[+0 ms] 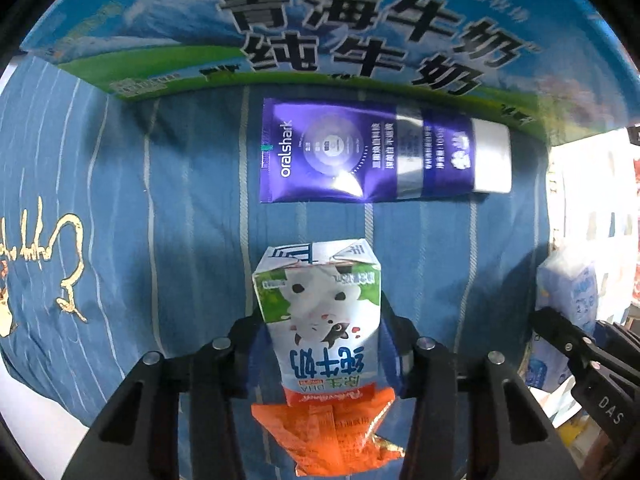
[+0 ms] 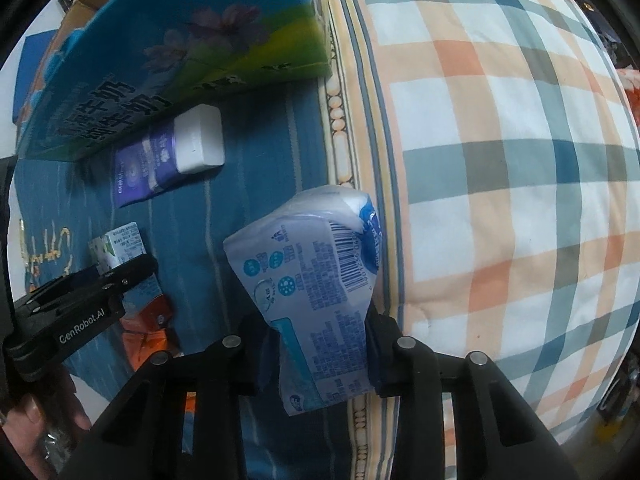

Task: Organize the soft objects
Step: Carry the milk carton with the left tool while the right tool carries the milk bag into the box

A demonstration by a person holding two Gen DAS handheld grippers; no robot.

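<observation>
Left wrist view: the left gripper [image 1: 324,344] is pointing straight down and pinching a small milk carton [image 1: 320,312] between its pads, over an orange snack packet [image 1: 332,432] on the blue striped sheet [image 1: 120,208], likely readying a lift. Beyond it, a purple toothpaste tube [image 1: 368,152] is lying beside the big milk box [image 1: 320,32]. Right wrist view: the right gripper [image 2: 320,352] is squeezing a soft tissue pack [image 2: 312,280], holding it above the sheet beside the plaid pillow [image 2: 500,160].
</observation>
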